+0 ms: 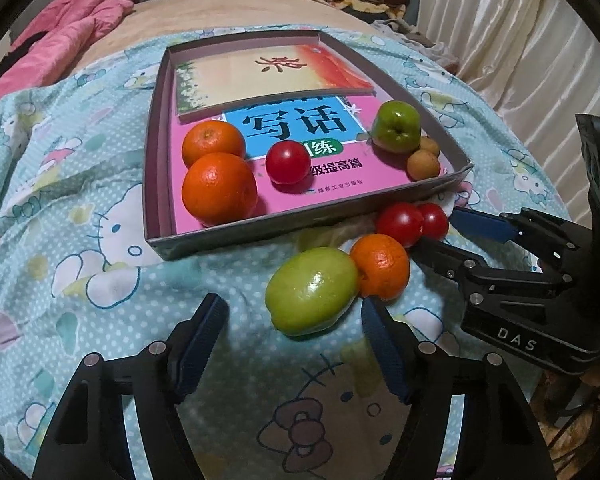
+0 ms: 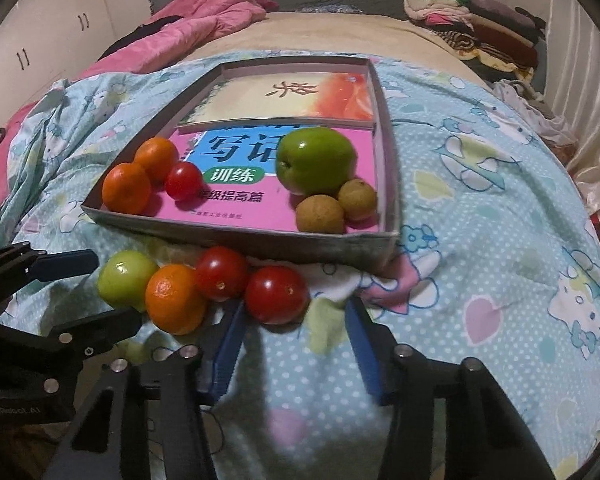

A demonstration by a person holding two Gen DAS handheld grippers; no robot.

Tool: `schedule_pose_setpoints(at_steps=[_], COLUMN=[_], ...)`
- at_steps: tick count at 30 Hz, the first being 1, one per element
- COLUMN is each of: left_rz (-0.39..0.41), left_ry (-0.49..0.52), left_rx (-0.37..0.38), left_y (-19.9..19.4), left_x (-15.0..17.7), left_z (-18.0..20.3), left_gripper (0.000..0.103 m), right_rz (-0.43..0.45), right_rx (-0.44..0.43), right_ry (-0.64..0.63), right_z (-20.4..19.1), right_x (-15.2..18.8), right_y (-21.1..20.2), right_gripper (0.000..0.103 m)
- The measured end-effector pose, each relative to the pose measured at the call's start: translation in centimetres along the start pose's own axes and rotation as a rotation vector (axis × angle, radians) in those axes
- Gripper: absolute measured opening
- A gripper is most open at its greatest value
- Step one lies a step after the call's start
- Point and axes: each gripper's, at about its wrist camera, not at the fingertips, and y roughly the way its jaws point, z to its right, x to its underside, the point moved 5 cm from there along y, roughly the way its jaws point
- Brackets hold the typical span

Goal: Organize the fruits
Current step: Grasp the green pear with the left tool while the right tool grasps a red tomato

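A shallow cardboard box point(image 1: 300, 216) point(image 2: 236, 236) lies on the bed and holds two oranges point(image 1: 219, 188), a tomato point(image 1: 288, 161), a green apple point(image 1: 396, 126) and two brown longans point(image 1: 423, 164). In front of the box on the sheet lie a green apple point(image 1: 312, 290) point(image 2: 126, 278), an orange point(image 1: 382, 266) point(image 2: 175, 298) and two tomatoes point(image 1: 400, 224) point(image 2: 276, 294). My left gripper point(image 1: 294, 326) point(image 2: 96, 288) is open and empty, its jaws on either side of the loose green apple. My right gripper point(image 2: 296, 320) point(image 1: 440, 230) is open and empty, just short of the nearest tomato.
Two books point(image 1: 276, 76) line the box bottom. The bed has a blue cartoon-print sheet point(image 1: 80, 240). A pink quilt point(image 1: 68, 36) lies at the back left and a pile of folded clothes point(image 2: 472, 24) at the back right. A cream curtain point(image 1: 512, 28) hangs to the right.
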Motion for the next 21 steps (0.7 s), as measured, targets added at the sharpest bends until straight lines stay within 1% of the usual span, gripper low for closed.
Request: schedule_pose_setpoints(at_steps=[3, 6, 12, 14, 15, 18, 20, 21], left_rz=[0.004, 0.004, 0.007, 0.010, 0.011, 0.015, 0.018, 0.015], left_ry=[-0.011, -0.010, -0.003, 0.003, 0.011, 0.022, 0.016, 0.014], left_rx=[0.016, 0.025, 0.026, 0.027, 0.026, 0.026, 0.039, 0.052], left_y=[0.2, 0.5, 0.8, 0.9, 1.0, 1.1, 1.2, 1.2], left_x=[-0.3, -0.5, -0.8, -0.8, -0.9, -1.0, -1.1, -1.1], left_z=[-0.1, -0.1, 0.1, 0.4, 0.5, 0.7, 0.7, 0.7], left_gripper=[0.070, 0.069, 0.067, 0.065, 0.063, 0.060, 0.055, 0.048], right_rz=[-0.005, -0.006, 0.000, 0.008, 0.015, 0.016, 0.020, 0.024], right_rx=[0.009, 0.012, 0.005, 0.001, -0.008, -0.033, -0.042, -0.046], right_ry=[-0.022, -0.033, -0.028, -0.023, -0.016, 0.011, 0.024, 0.029], right_z=[-0.2, -0.2, 0.0, 0.1, 0.2, 0.6, 0.8, 0.9], right_x=[-0.1, -0.2, -0.5, -0.6, -0.7, -0.7, -0.8, -0.8], right_y=[0.5, 0.9, 1.0, 0.8, 0.7, 0.6, 0.4, 0.2], right_gripper=[0.050, 0.049, 0.042, 0.035, 0.032, 0.032, 0.032, 0.032])
